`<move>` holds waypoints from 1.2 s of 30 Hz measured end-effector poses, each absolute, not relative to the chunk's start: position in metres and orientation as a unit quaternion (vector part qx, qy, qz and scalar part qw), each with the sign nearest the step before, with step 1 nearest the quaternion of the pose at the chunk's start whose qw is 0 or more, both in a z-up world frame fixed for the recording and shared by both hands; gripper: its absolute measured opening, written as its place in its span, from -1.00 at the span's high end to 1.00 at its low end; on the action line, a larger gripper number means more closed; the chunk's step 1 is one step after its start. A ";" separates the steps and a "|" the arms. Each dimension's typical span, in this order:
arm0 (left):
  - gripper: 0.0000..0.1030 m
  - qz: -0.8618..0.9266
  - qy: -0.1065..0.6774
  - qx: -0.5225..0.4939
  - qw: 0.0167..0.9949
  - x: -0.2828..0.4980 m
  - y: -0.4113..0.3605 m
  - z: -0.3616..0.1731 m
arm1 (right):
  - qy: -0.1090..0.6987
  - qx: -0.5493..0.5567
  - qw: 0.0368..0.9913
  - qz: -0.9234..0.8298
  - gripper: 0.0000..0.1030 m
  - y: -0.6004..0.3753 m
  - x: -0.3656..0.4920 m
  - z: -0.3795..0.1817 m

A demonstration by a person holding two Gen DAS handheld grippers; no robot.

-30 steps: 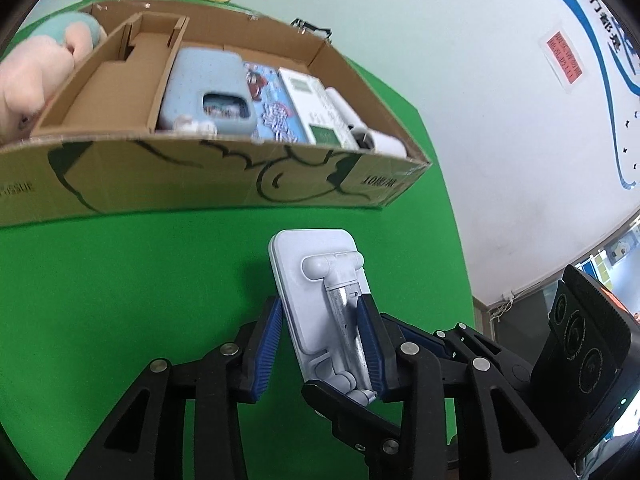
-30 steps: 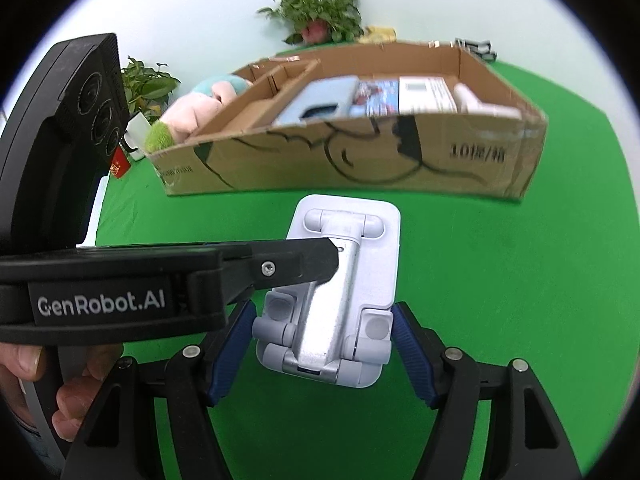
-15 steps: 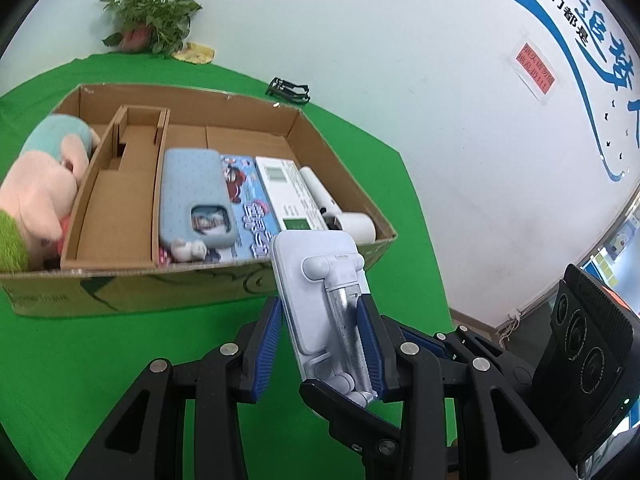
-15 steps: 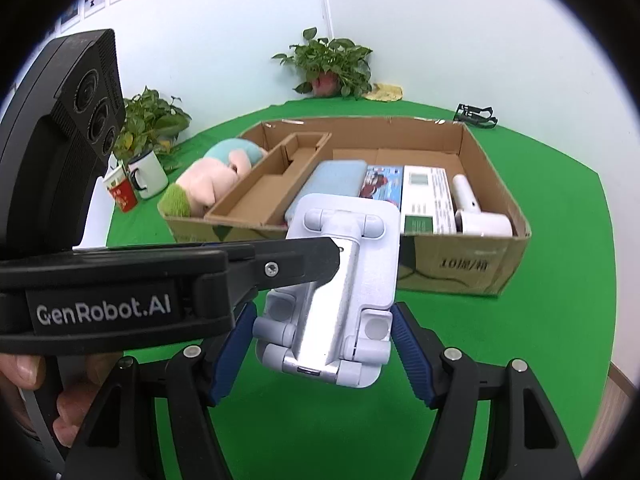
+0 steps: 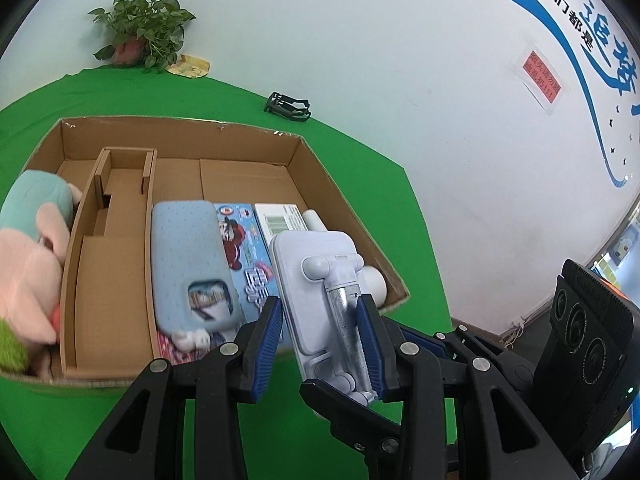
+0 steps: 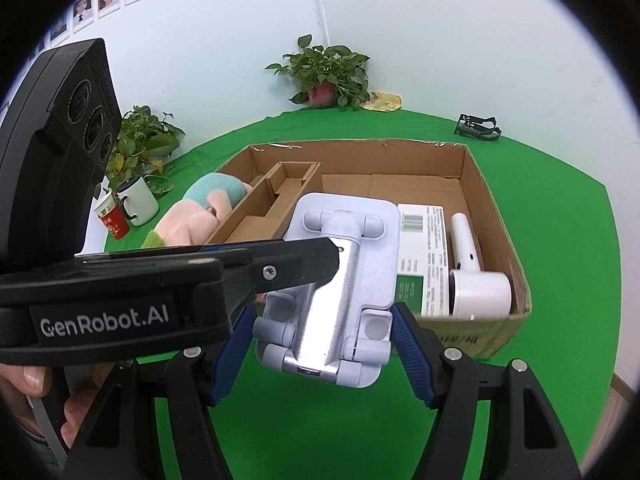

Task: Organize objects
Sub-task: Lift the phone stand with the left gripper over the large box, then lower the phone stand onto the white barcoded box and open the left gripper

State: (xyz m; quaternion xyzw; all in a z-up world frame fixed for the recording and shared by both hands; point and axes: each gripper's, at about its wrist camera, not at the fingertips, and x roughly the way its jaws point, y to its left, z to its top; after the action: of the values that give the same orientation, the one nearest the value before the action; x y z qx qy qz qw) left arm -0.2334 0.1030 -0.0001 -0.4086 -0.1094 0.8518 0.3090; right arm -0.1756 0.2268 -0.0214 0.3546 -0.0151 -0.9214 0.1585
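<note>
A white folding phone stand (image 5: 316,280) with a silver metal arm hangs in the air over the near wall of an open cardboard box (image 5: 340,200). My left gripper (image 5: 320,340) is shut on the stand, one blue pad on its edge and the other on the metal arm. My right gripper (image 6: 322,356) is shut on the sides of the same stand (image 6: 372,248). The left gripper's black finger (image 6: 280,264) crosses in from the left. In the box (image 6: 496,216) lie a white hair dryer (image 6: 476,276), a white-and-green carton (image 6: 420,248), a blue case (image 5: 188,240) and a cardboard insert (image 5: 108,272).
A pink and teal plush toy (image 5: 28,264) sits at the box's left end. Potted plants (image 6: 328,72) stand at the back corner, two mugs (image 6: 128,208) at the left, a black clip (image 5: 288,104) behind the box. The green table edge (image 5: 432,264) runs close on the right.
Both grippers have risen with the stand and moved toward the box. The box, earlier seen from its side, now shows its inside from above, with the stand over its near wall.
</note>
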 end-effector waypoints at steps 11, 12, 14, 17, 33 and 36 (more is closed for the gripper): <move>0.31 0.827 -0.153 -0.449 0.301 -0.323 0.104 -0.008 | -0.021 0.385 0.167 -0.907 -0.32 0.234 -0.252 -0.017; 0.31 0.826 -0.150 -0.452 0.300 -0.331 0.105 -0.010 | -0.023 0.388 0.168 -0.906 -0.32 0.235 -0.259 -0.018; 0.31 0.823 -0.152 -0.459 0.297 -0.346 0.107 -0.015 | -0.031 0.398 0.169 -0.901 -0.32 0.238 -0.273 -0.022; 0.31 0.814 -0.163 -0.473 0.296 -0.366 0.109 -0.027 | -0.037 0.411 0.168 -0.895 -0.32 0.242 -0.292 -0.029; 0.33 0.782 -0.172 -0.529 0.282 -0.407 0.114 -0.081 | -0.045 0.473 0.156 -0.866 -0.33 0.243 -0.335 -0.073; 0.30 0.780 -0.168 -0.533 0.281 -0.409 0.115 -0.082 | -0.039 0.470 0.148 -0.869 -0.34 0.242 -0.335 -0.074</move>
State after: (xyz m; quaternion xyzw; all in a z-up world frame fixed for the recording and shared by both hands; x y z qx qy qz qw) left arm -0.4090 0.1149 -0.0817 -0.5330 -0.1682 0.7802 0.2809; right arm -0.3346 0.2419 -0.0736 0.4705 -0.0389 -0.8691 0.1480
